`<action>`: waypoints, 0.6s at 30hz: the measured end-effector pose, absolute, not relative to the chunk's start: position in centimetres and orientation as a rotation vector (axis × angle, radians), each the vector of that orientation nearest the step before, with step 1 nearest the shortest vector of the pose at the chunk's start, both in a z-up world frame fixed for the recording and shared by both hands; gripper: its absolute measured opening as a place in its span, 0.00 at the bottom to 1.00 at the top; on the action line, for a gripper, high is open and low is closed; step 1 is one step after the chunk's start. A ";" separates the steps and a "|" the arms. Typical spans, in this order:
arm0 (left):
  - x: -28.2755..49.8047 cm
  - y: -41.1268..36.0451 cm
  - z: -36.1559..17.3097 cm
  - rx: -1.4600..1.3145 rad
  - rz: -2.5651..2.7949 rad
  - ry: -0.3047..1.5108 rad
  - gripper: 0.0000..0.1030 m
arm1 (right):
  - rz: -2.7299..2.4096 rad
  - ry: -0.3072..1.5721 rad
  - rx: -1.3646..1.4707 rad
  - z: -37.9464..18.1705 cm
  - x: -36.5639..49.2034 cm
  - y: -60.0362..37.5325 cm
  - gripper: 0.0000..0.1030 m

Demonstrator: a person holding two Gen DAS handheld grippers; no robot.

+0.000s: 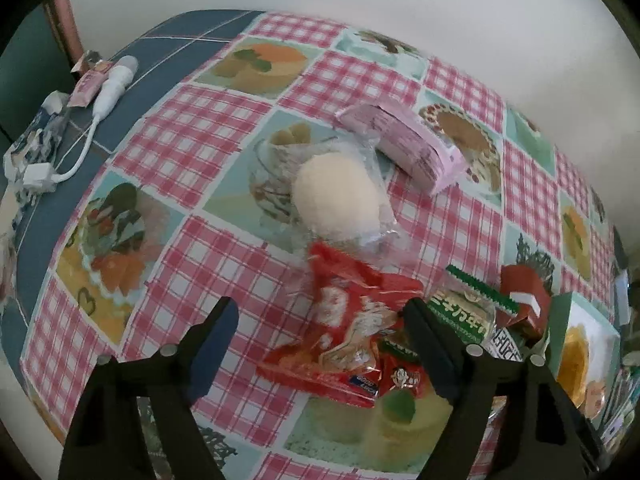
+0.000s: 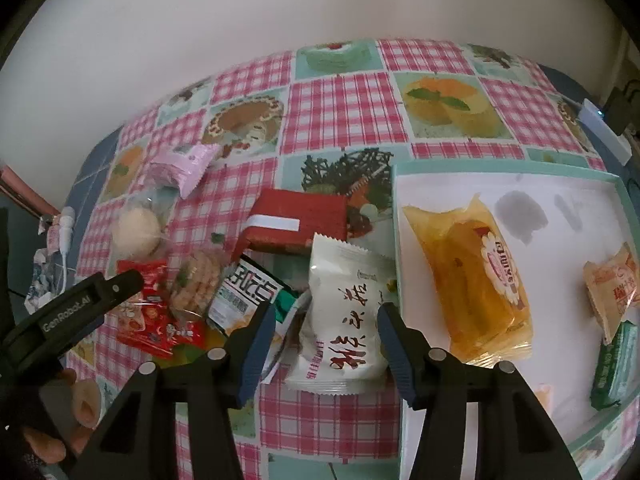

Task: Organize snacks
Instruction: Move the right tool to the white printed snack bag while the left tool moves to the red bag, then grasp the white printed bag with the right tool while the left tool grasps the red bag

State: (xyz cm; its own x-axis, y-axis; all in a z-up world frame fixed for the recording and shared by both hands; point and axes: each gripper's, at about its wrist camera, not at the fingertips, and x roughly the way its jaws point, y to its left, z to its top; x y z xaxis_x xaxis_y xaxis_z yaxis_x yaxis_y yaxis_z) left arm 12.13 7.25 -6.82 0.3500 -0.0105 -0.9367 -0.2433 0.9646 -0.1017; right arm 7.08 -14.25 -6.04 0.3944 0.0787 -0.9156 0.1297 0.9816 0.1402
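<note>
Tray (image 2: 400,280) sitting at 3 o'clock, holding yellow packet (image 2: 472,280). White packet (image 2: 344,320) lying just left of tray rim; right gripper (image 2: 326,330) narrowing around it, pads looking barely touching — grip possibly slipping on slick film. Left gripper (image 1: 320,340) hanging wide over red packet (image 1: 352,332); green packet (image 1: 464,312) crowding right finger, risking snag. Red box (image 2: 296,220) at 12 o'clock.

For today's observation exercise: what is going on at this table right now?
A person is sorting snacks with a handheld tool in each hand. The right tool straddles a white packet; whether its pads press it is unclear. The left tool is open over a red packet. A teal-rimmed tray already holds a yellow packet and two smaller ones. A pink packet and a red box lie outside it.
</note>
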 end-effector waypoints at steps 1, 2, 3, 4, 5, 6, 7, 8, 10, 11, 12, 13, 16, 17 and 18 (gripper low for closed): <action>12.2 6.9 -7.0 -0.228 0.135 1.218 0.82 | -0.040 1.174 0.196 -6.2 7.1 -14.3 0.55; 12.4 6.6 -7.2 -0.221 0.123 1.224 0.82 | -0.047 1.184 0.202 -6.5 7.1 -14.4 0.55; 12.4 6.3 -7.3 -0.212 0.115 1.228 0.82 | -0.047 1.190 0.213 -6.7 7.1 -14.6 0.53; 12.4 6.0 -7.4 -0.199 0.113 1.231 0.82 | -0.049 1.193 0.219 -6.8 7.1 -14.7 0.53; 12.5 5.8 -7.6 -0.189 0.115 1.235 0.82 | -0.050 1.191 0.217 -6.8 7.1 -14.6 0.53; 12.5 5.7 -7.8 -0.182 0.122 1.243 0.79 | -0.044 1.193 0.212 -6.9 7.1 -14.5 0.54; 12.4 5.8 -7.9 -0.182 0.131 1.249 0.75 | -0.038 1.194 0.212 -6.9 7.1 -14.4 0.54; 12.5 6.0 -8.1 -0.190 0.144 1.258 0.73 | -0.034 1.195 0.209 -6.9 7.1 -14.4 0.54; 12.5 6.7 -8.4 -0.207 0.175 1.270 0.63 | -0.022 1.197 0.221 -6.9 7.1 -14.4 0.54; 12.5 7.1 -8.5 -0.217 0.194 1.272 0.60 | -0.011 1.199 0.236 -6.9 7.1 -14.5 0.54; 12.4 7.4 -8.6 -0.228 0.205 1.273 0.59 | 0.002 1.200 0.246 -6.9 7.1 -14.5 0.54; 12.4 7.8 -8.6 -0.247 0.217 1.271 0.58 | 0.014 1.202 0.254 -6.9 7.1 -14.4 0.54; 12.2 8.5 -8.6 -0.277 0.225 1.265 0.56 | 0.035 1.206 0.267 -6.9 7.1 -14.1 0.54; 12.2 8.7 -8.6 -0.279 0.228 1.264 0.56 | 0.032 1.205 0.269 -6.8 7.1 -14.1 0.54; 12.1 8.8 -8.6 -0.283 0.229 1.264 0.55 | 0.027 1.205 0.270 -6.8 7.1 -14.1 0.55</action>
